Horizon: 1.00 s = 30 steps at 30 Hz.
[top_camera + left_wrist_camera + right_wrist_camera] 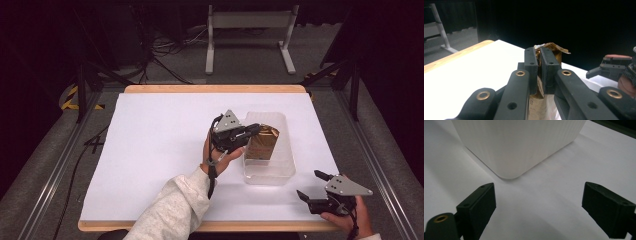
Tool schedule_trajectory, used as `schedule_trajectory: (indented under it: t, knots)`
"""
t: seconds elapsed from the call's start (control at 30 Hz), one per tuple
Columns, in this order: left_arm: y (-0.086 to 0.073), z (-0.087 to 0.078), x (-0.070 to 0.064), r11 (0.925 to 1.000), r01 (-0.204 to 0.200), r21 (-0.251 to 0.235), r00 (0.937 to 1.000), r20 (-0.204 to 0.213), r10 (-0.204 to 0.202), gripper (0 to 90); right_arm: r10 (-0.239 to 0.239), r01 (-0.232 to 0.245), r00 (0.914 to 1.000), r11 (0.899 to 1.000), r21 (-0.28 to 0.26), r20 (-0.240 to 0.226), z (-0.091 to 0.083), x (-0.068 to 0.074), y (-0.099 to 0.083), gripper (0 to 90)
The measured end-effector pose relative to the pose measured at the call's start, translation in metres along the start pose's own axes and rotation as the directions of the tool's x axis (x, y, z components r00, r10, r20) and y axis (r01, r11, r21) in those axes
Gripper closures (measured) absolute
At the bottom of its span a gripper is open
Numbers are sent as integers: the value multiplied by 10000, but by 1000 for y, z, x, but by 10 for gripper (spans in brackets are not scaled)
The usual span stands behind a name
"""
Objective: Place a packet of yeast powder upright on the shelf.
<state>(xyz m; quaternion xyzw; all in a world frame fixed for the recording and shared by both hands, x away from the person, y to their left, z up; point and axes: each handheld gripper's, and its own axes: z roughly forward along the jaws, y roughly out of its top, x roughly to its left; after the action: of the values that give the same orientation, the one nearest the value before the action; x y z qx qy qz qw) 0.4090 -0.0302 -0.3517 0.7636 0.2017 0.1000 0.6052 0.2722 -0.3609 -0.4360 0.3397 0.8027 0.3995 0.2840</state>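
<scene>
- Two grippers are in play: the left gripper (248, 131) is clenched on the crimped top edge of a brown-and-gold foil packet (262, 141), while the right gripper (312, 185) is held with its jaws spread and nothing between them, near the table's front edge.
- The foil packet is seen over the inside of a clear, rectangular plastic container (270, 176) that stands on the white table surface (160, 145), right of centre.
- By the look of it, the work is the placing of the packet in the container, and it is judged well advanced: the packet is already within the container's walls, but the grip has not yet been released.
- Whether the packet's base rests on the container floor cannot be told, since it is hidden by the gripper and blurred by the wall.
- From the left gripper view, the packet's top (550, 48) is seen pinched between the jaws; its printing cannot be made out.
- From the right gripper view, a rounded corner of the container (510, 168) is seen, with its upper part cut off.
</scene>
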Motion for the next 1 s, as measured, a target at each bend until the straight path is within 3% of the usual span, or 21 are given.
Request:
schedule_trajectory:
  t: [0.33, 0.6, 0.9, 1.0]
  knots:
    - [7, -5, -2, 9961, -643, 606, 9979, 66, 640, 845, -24, 24, 10000, 10000, -41, 14, -1, 1, 1, 128]
    - [13, -8, 0, 9879, -1197, 983, 9927, 293, 1173, 826, -7, 7, 10000, 10000, 54, 3, 1, 1, 0, 128]
    - [15, -12, -1, 9822, -1448, 1198, 9895, 211, 1433, 802, -20, 20, 10000, 10000, 53, 9, 1, 1, 0, 128]
    - [17, -13, -2, 9732, -1773, 1465, 9840, 75, 1781, 770, -9, 8, 10000, 10000, 52, 15, 0, 1, 0, 128]
